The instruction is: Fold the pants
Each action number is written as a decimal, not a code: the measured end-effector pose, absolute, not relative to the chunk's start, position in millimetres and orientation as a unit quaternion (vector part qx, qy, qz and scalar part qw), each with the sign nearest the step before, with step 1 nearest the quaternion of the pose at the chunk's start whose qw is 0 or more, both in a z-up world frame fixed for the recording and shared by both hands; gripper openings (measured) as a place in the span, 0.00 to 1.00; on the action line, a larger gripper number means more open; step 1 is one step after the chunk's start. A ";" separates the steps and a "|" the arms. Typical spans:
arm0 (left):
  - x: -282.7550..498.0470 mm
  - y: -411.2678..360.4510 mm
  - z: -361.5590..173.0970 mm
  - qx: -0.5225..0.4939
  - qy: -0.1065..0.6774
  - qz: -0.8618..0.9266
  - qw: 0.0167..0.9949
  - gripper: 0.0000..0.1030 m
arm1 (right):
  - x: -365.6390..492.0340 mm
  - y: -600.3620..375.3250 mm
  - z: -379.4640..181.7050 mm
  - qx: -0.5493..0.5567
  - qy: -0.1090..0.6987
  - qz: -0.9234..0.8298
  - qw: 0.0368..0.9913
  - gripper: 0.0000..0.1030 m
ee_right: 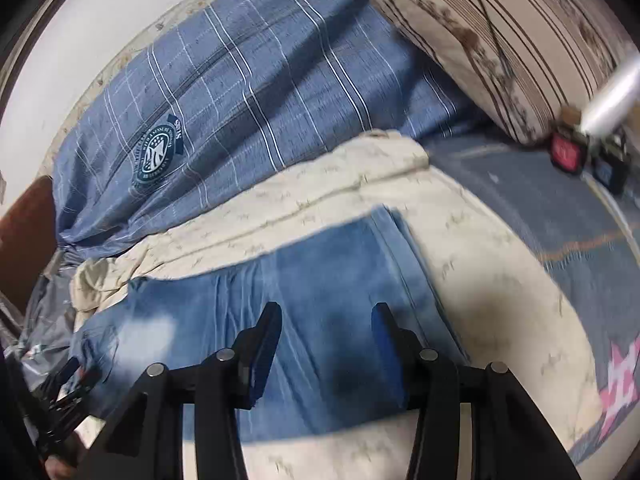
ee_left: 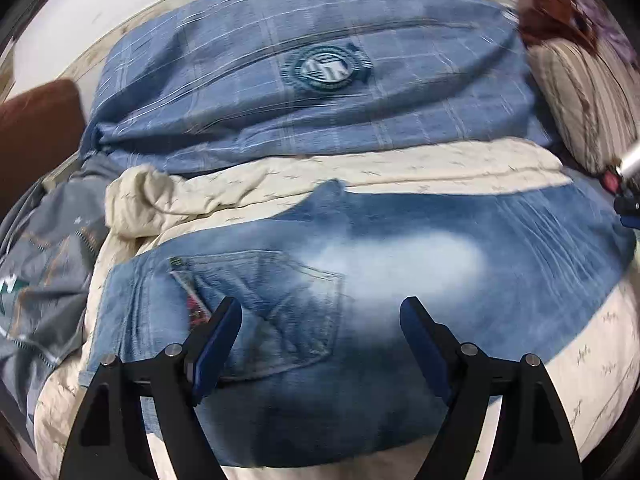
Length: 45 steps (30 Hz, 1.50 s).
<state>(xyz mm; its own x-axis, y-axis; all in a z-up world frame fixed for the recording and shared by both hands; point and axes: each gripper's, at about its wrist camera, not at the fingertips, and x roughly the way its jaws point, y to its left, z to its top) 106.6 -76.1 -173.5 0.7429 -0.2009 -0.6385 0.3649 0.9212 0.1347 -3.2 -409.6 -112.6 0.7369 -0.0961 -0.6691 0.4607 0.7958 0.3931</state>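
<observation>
Faded blue jeans (ee_left: 400, 264) lie folded lengthwise across a cream quilt (ee_left: 360, 176). Their waist and back pocket (ee_left: 288, 300) are at the left, and the legs run off to the right. My left gripper (ee_left: 320, 314) hovers over the pocket area, jaws wide open, with no cloth pinched. In the right wrist view the leg end of the jeans (ee_right: 328, 272) lies flat, its hem toward the right. My right gripper (ee_right: 326, 318) stands over it with its fingers apart and nothing pressed between the pads. A black gripper frame (ee_right: 64, 396) shows at the lower left edge there.
A blue plaid duvet with a round badge (ee_left: 328, 68) is bunched behind the jeans. A striped pillow (ee_right: 500, 40) sits at the back right and a brown cushion (ee_left: 36, 132) at the left. Grey bedding (ee_left: 48, 272) lies crumpled on the left. A silver pole (ee_right: 608, 96) with red and blue parts stands at the right.
</observation>
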 end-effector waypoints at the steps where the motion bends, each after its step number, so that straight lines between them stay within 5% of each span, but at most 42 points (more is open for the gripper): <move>1: 105.5 -80.1 -175.2 0.140 0.332 -0.163 0.918 0.80 | -6.5 -413.2 -116.5 0.294 0.330 -0.150 0.884 0.49; 4: 105.7 -90.6 -185.3 0.146 0.353 -0.180 0.906 0.80 | -7.5 -428.9 -137.3 0.341 0.356 -0.149 0.857 0.49; 7: 110.9 -98.1 -198.1 0.161 0.376 -0.176 0.895 0.80 | -5.5 -444.4 -159.5 0.376 0.378 -0.159 0.831 0.35; 9: 115.4 -100.1 -206.3 0.165 0.392 -0.169 0.889 0.80 | -7.1 -444.6 -156.6 0.377 0.372 -0.157 0.833 0.35; 16: 104.4 -94.5 -191.9 0.146 0.359 -0.183 0.903 0.80 | -44.5 -468.2 -141.2 0.433 0.280 -0.156 0.843 0.37; 19: 106.5 -92.1 -188.1 0.123 0.362 -0.190 0.904 0.80 | -53.1 -477.9 -142.1 0.448 0.264 -0.165 0.838 0.59; 45: 98.0 -95.0 -169.6 0.056 0.346 -0.256 0.901 0.80 | -78.3 -479.2 -177.4 0.557 0.277 -0.136 0.771 0.58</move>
<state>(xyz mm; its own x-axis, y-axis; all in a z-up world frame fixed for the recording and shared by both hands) 98.0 -95.0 -169.6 0.6292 -0.4224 -0.6525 0.5000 0.8627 -0.0763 -78.3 -479.2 -177.4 0.8095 0.0991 -0.5787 0.5182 0.3427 0.7836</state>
